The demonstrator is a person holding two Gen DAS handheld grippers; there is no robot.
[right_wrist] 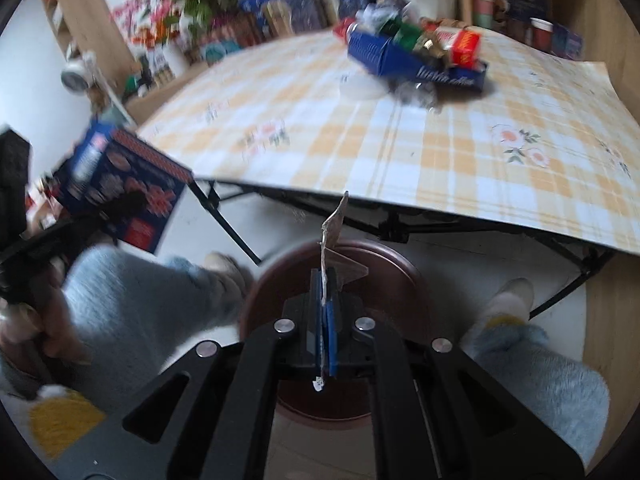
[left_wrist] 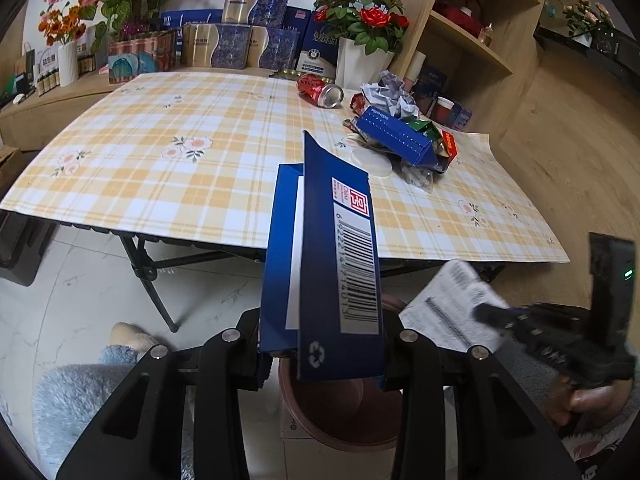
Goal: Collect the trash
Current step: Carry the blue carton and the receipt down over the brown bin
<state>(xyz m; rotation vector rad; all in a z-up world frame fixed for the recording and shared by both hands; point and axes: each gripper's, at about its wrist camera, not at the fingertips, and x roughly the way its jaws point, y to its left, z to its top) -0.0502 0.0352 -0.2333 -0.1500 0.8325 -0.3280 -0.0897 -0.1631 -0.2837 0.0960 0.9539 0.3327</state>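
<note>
My left gripper [left_wrist: 324,356] is shut on a flattened blue box [left_wrist: 332,240] with a barcode, held upright over the brown bin [left_wrist: 304,428] on the floor. In the right wrist view that blue box [right_wrist: 128,184] shows blurred at the left, in the left gripper [right_wrist: 120,210]. My right gripper [right_wrist: 325,320] is shut on a thin white wrapper [right_wrist: 332,224], seen edge-on above the bin [right_wrist: 396,264]. From the left wrist view the wrapper [left_wrist: 448,304] and the right gripper [left_wrist: 486,314] are beside the table's front edge. A trash pile lies on the table's far right: a red can [left_wrist: 320,90], crumpled paper [left_wrist: 390,94], a blue carton [left_wrist: 396,138].
The folding table [left_wrist: 160,168] has a yellow plaid cloth. A white vase of red roses [left_wrist: 360,56] and stacked boxes stand behind it, with a wooden shelf [left_wrist: 472,40] at the right. A person's legs in fluffy blue trousers [right_wrist: 560,380] and slippers flank the bin.
</note>
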